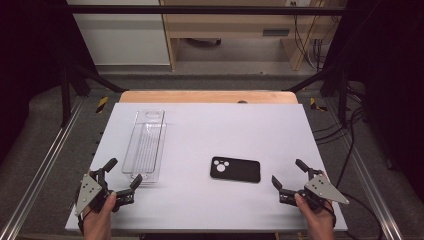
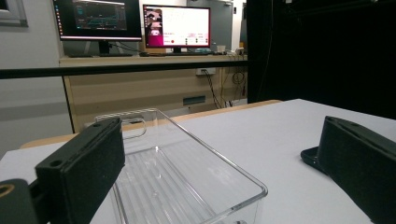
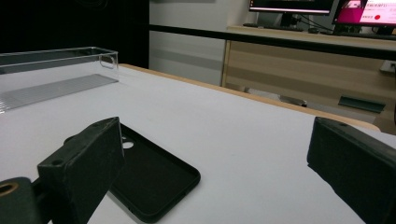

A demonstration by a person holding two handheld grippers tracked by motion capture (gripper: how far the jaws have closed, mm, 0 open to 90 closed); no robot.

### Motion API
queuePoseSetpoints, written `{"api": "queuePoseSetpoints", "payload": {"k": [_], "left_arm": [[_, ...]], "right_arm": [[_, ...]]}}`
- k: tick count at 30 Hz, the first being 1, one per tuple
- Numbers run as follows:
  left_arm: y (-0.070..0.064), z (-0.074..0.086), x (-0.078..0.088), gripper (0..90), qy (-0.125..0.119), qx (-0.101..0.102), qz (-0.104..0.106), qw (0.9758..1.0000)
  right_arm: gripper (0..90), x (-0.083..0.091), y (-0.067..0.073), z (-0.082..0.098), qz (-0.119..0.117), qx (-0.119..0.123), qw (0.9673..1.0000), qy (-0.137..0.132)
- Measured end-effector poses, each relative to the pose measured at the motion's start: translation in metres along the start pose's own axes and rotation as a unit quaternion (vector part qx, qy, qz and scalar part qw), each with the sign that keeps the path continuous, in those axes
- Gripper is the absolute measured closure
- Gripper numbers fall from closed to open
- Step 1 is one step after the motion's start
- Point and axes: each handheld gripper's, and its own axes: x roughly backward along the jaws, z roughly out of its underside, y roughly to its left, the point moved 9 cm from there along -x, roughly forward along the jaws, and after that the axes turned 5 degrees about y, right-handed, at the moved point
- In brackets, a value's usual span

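A black phone case (image 1: pixel 235 169) lies flat on the white table (image 1: pixel 210 130), with its hollow side up and its camera hole at its left end. It is the landmark here.

A clear plastic tray (image 1: pixel 145 146) lies to the left of the phone case, well apart from it. The tray is long and runs away from the person.

The left gripper (image 1: pixel 123 177) sits left of the phone case, just at the near end of the tray. Its jaws are spread wide, with nothing between them. In the left gripper view the tray (image 2: pixel 187 186) lies right in front of the jaws.

The right gripper (image 1: pixel 290 172) sits right of the phone case, near it but not touching. Its jaws are spread wide too, and hold nothing. In the right gripper view the phone case (image 3: pixel 149 179) lies just past one jaw.
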Motion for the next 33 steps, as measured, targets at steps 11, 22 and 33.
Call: {"api": "queuePoseSetpoints", "payload": {"k": [11,22,33], "left_arm": [[-0.003,0.001,-0.001,0.5,0.006,-0.010,-0.001,0.9999],[-0.003,0.001,-0.001,0.4,0.007,-0.006,0.002,1.0000],[-0.003,0.004,0.002,0.6,0.016,-0.006,-0.002,0.9999]], "right_arm": [[3.6,-0.001,0.003,0.001,-0.006,-0.008,0.9999,0.006],[4.2,-0.006,0.003,0.009,-0.016,-0.053,0.9971,0.053],[10.5,-0.036,0.008,0.006,0.014,-0.021,0.9875,0.156]]}}
